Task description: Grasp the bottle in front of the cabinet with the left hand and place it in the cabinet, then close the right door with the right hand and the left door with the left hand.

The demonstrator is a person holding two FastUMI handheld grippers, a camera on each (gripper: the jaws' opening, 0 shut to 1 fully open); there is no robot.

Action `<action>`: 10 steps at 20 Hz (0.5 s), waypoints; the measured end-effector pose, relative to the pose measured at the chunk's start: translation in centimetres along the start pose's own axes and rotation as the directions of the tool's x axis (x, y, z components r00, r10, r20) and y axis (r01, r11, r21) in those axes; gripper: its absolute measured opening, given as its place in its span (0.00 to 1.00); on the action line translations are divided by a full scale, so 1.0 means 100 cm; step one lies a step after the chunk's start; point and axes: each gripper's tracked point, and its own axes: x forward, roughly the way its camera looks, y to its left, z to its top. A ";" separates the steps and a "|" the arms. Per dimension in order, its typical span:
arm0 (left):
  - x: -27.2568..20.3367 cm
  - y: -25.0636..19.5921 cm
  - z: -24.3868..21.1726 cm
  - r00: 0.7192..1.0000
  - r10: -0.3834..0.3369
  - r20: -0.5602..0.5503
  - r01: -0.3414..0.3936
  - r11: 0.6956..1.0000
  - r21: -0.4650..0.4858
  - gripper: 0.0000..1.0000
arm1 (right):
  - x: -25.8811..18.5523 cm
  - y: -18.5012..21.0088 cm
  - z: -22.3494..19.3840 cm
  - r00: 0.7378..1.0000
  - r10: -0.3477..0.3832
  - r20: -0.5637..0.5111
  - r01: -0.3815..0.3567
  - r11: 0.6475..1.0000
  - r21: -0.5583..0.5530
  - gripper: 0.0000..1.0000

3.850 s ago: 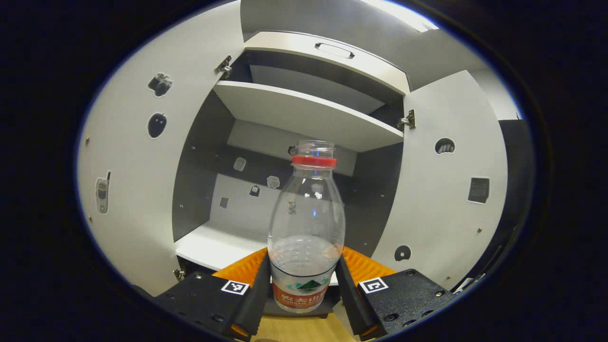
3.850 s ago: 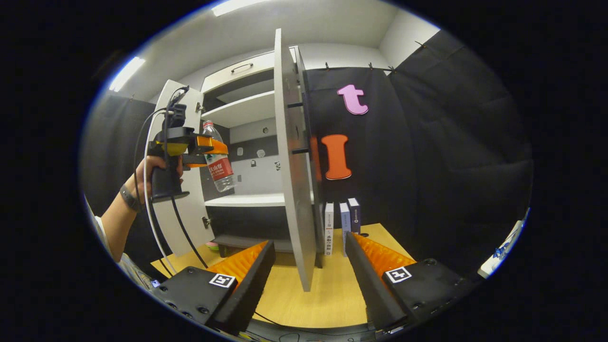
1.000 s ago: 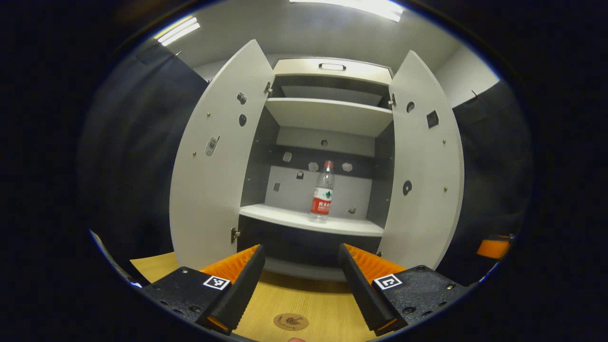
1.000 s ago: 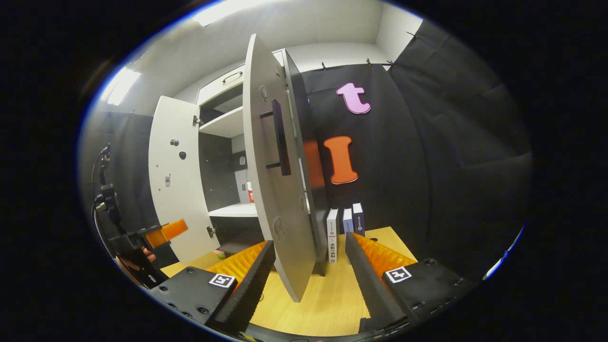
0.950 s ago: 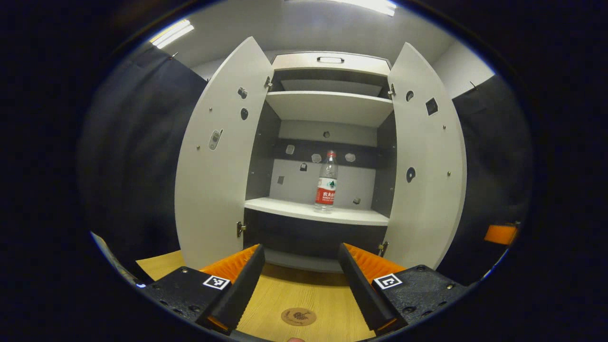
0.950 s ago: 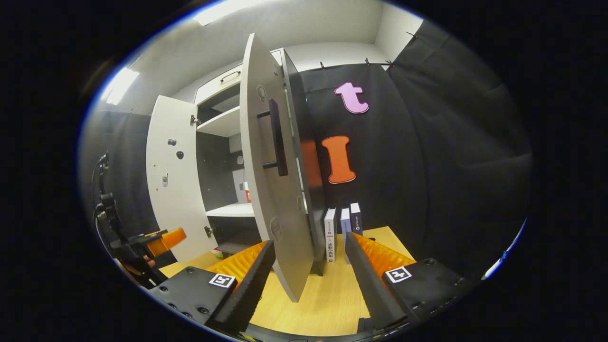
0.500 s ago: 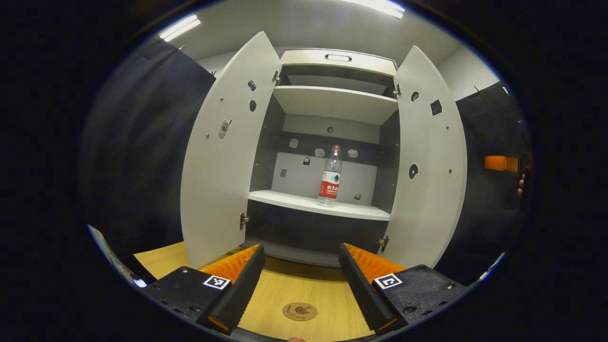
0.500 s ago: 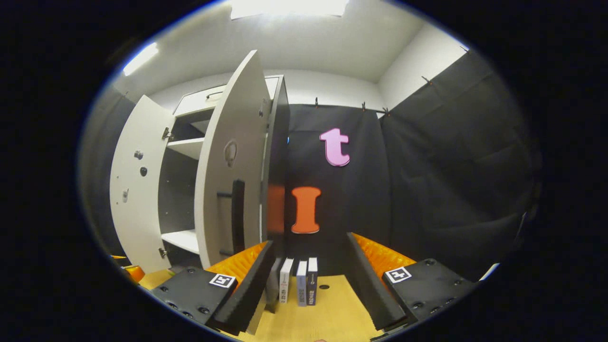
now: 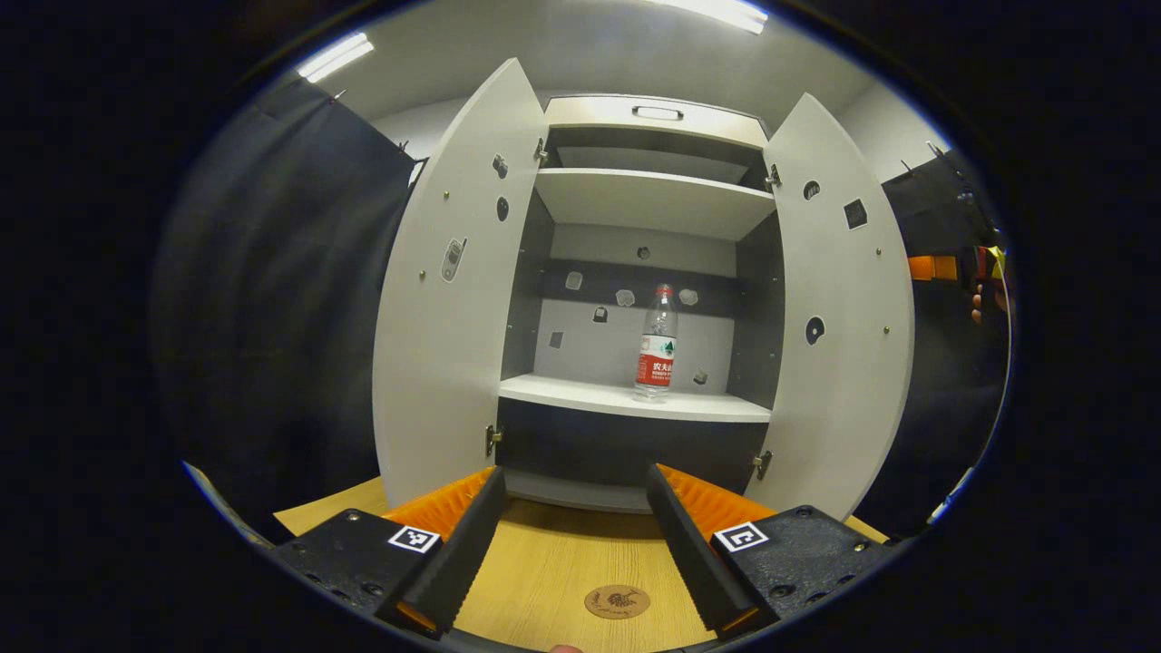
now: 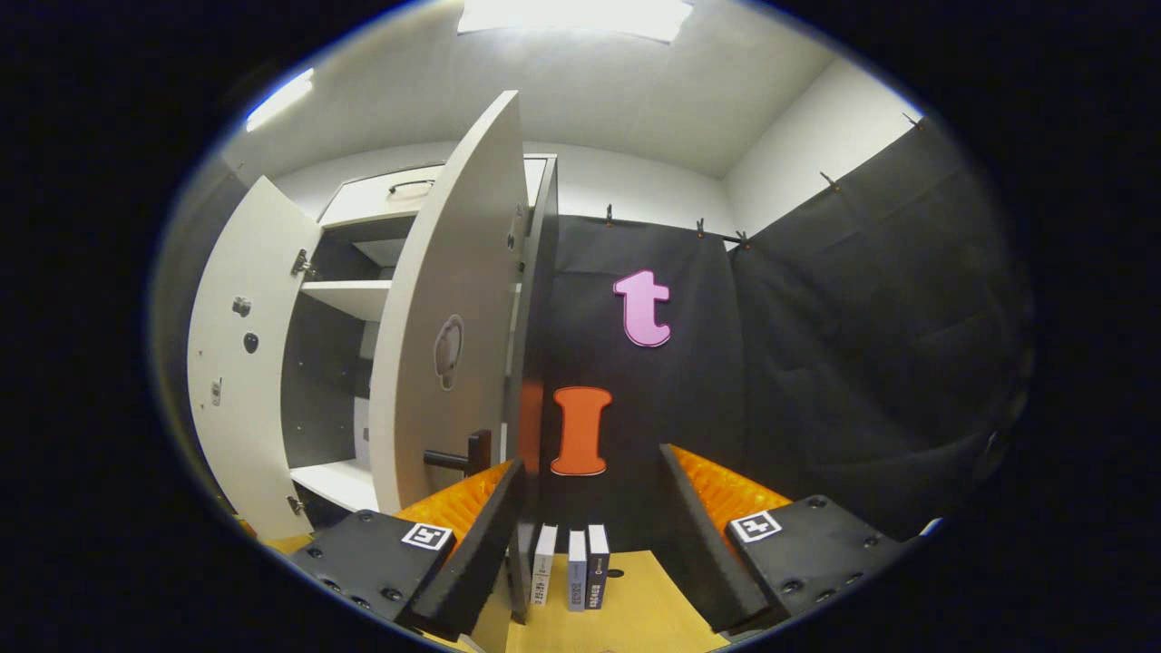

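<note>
The bottle [image 9: 656, 343] is standing on the cabinet shelf [image 9: 635, 400], both grippers are waiting with fingers spread and empty, and the right gripper [image 10: 588, 526] is risking to slip behind the right door [image 10: 444, 354], pushing it wider.

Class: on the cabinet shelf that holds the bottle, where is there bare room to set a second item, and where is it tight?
The lower shelf is bare from its left wall across to the bottle. The bottle stands right of centre, so only a narrow strip remains between it and the right wall. The upper shelf looks bare too.
</note>
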 end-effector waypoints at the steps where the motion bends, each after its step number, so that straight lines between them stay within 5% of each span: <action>1: 0.001 0.003 0.000 1.000 0.000 0.002 0.000 1.000 -0.002 0.95 | 0.001 0.000 0.000 1.000 -0.014 0.003 0.014 1.000 0.009 0.94; 4: 0.009 0.007 0.001 1.000 -0.012 0.005 0.012 1.000 -0.009 0.95 | 0.000 0.011 -0.002 1.000 0.003 -0.013 -0.002 0.999 0.034 0.87; 5: 0.010 0.008 0.001 1.000 -0.018 0.008 0.018 1.000 -0.015 0.92 | -0.001 0.014 -0.002 1.000 0.008 -0.018 -0.008 0.999 0.041 0.93; 10: 0.017 0.012 0.005 0.999 -0.039 0.019 0.040 0.998 -0.053 0.95 | -0.006 0.050 0.003 0.996 0.085 -0.031 -0.083 0.995 0.057 0.93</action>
